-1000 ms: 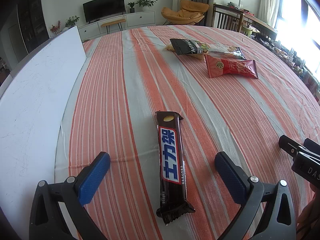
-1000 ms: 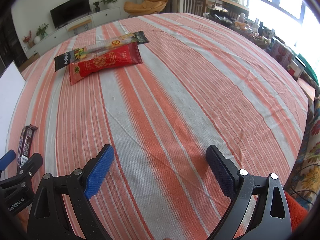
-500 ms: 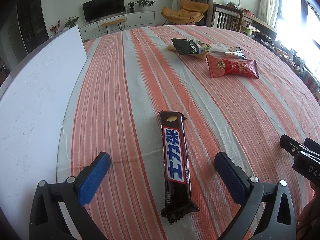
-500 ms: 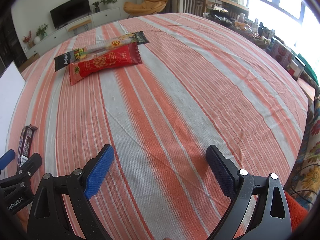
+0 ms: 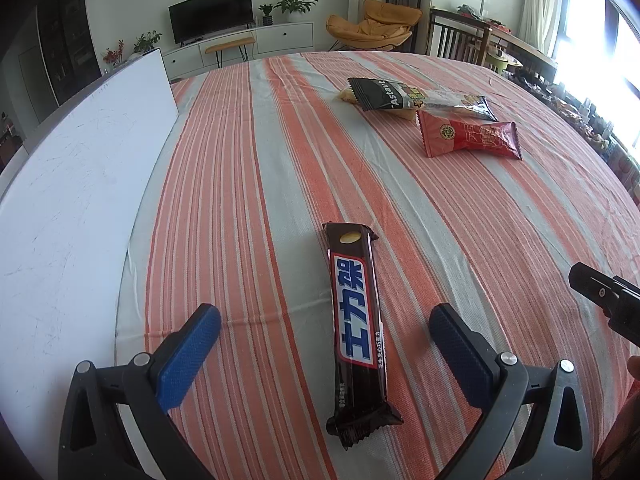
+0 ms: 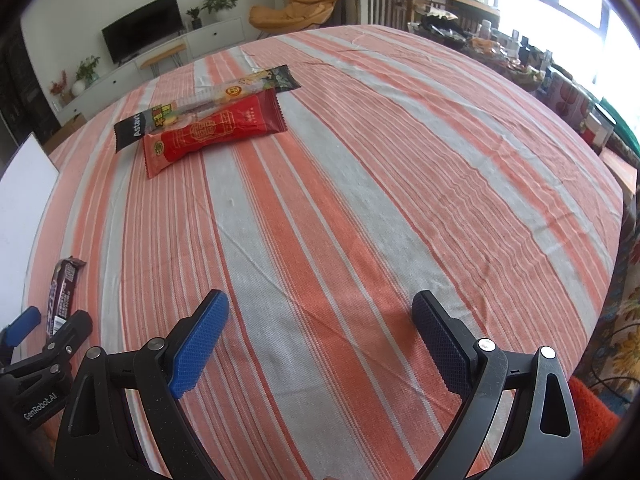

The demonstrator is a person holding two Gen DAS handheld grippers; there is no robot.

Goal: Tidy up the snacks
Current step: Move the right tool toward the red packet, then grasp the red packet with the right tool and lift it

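The chocolate bar point(image 5: 357, 328) lies flat on the striped tablecloth point(image 5: 248, 168), lengthwise between the fingers of your left gripper point(image 5: 325, 346) and slightly right of centre; across the last second it has slid a little rightward and farther out in the left wrist view — the gripper has drawn back and shifted, not the bar; read this as final alignment before a grasp, which has not yet begun. The wrapper is dark brown with a blue-and-white label edged in red; both crimped ends are intact, and the near end sits just ahead of the gripper body. Your left jaws stand wide, touching nothing; your right gripper point(image 6: 320, 342) is equally wide and empty over bare cloth, its view unchanged over the same second. Farther out, well apart from the bar, a red packet point(image 5: 470, 139) lies just beside a long black-ended packet point(image 5: 420, 98), the two overlapping in the right wrist view — this pair looks like the gathering spot, though that is a judgement. A white board point(image 5: 76, 184) lies along the left edge of the table. The bar's narrow width suits a grasp across its sides; the glossy film may slip.
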